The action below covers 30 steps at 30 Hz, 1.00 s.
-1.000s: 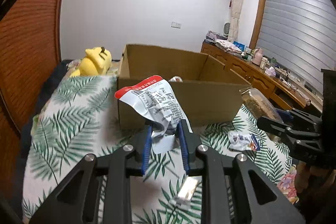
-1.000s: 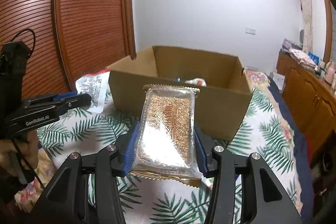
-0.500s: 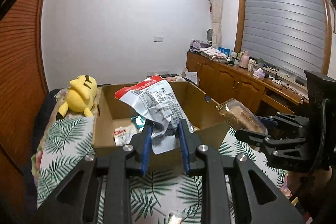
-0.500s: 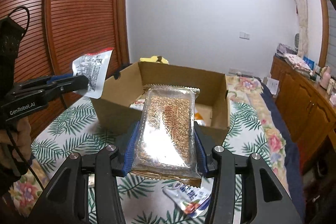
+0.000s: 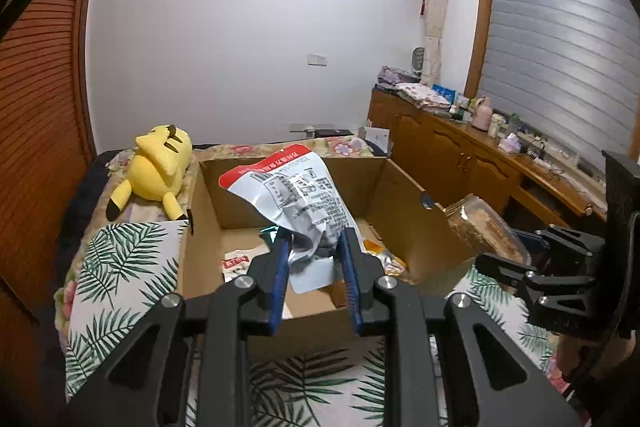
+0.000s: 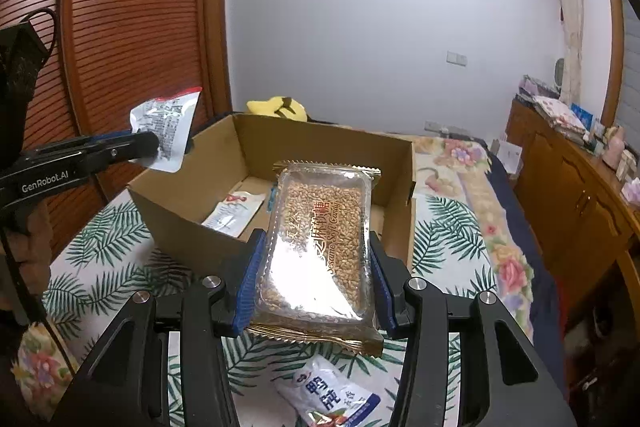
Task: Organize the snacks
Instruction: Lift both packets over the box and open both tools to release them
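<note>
Though open, the cardboard box (image 5: 404, 227) hides snacks behind held packets.

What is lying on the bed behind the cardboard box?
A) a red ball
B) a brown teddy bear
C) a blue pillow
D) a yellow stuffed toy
D: a yellow stuffed toy with black-tipped ears lies on the bed just beyond the far left corner of the cardboard box.

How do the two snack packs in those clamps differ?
The silver pouch in the left gripper is crumpled foil, pinched at one end. The sesame candy pack in the right gripper is clear, rigid, flat, gripped across its sides. Both are held near the cardboard box.
</note>
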Each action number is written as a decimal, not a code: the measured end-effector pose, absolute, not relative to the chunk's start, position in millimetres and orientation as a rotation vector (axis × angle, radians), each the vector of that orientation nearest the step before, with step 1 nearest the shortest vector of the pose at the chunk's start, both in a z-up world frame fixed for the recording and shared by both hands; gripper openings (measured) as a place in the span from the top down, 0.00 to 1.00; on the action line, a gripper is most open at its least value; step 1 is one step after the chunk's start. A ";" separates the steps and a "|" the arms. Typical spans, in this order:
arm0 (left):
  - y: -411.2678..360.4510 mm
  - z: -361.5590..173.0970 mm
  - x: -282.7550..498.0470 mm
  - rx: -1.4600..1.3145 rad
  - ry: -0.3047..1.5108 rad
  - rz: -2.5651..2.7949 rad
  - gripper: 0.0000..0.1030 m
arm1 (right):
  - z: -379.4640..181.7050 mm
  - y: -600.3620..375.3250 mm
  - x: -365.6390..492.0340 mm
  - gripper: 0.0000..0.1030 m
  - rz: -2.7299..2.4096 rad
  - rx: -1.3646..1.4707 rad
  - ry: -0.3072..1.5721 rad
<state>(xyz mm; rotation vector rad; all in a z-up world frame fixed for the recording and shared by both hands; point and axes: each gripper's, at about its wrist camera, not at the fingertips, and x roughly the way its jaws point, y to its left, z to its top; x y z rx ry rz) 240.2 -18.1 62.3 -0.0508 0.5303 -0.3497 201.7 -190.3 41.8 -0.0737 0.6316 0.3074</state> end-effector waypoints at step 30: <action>-28.8 14.2 285.0 0.006 0.649 -0.307 0.85 | 5.5 -173.9 276.1 0.52 0.262 -0.080 0.768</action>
